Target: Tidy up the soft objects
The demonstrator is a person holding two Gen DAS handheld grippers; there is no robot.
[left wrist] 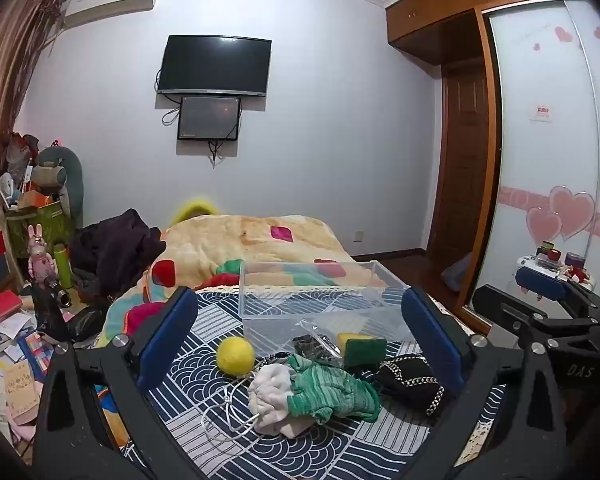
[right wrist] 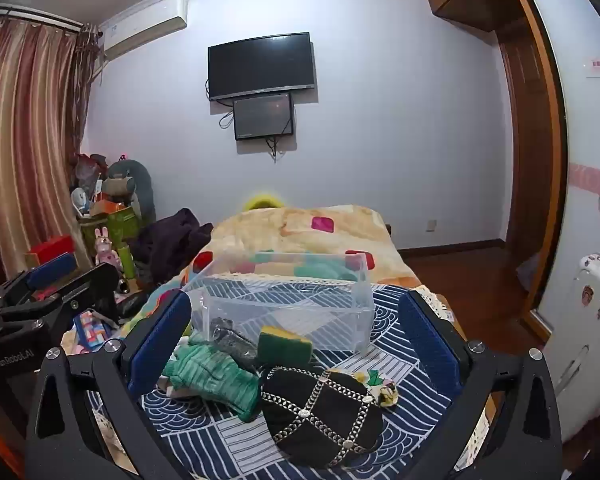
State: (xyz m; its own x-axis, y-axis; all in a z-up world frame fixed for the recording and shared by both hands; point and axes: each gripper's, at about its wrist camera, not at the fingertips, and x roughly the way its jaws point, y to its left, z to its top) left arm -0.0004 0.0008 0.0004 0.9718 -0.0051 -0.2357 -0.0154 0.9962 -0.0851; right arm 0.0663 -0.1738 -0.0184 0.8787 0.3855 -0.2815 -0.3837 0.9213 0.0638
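Observation:
A clear plastic bin (left wrist: 312,300) (right wrist: 288,304) stands empty on the blue patterned cloth (left wrist: 228,432). In front of it lie a yellow felt ball (left wrist: 235,354), a white cloth (left wrist: 270,398), a green knitted glove (left wrist: 332,394) (right wrist: 212,376), a yellow-green sponge (left wrist: 363,348) (right wrist: 284,344), a black studded pouch (left wrist: 410,380) (right wrist: 324,412) and a small plastic bag with dark contents (left wrist: 314,346) (right wrist: 230,334). My left gripper (left wrist: 300,336) is open above the pile, holding nothing. My right gripper (right wrist: 296,340) is open above the pouch and glove, also empty.
A white cord (left wrist: 228,420) lies by the white cloth. A small floral item (right wrist: 382,388) lies right of the pouch. A colourful blanket (left wrist: 240,240) covers the bed behind the bin. Clutter and boxes (left wrist: 16,320) fill the floor on the left. A wardrobe (left wrist: 540,160) stands right.

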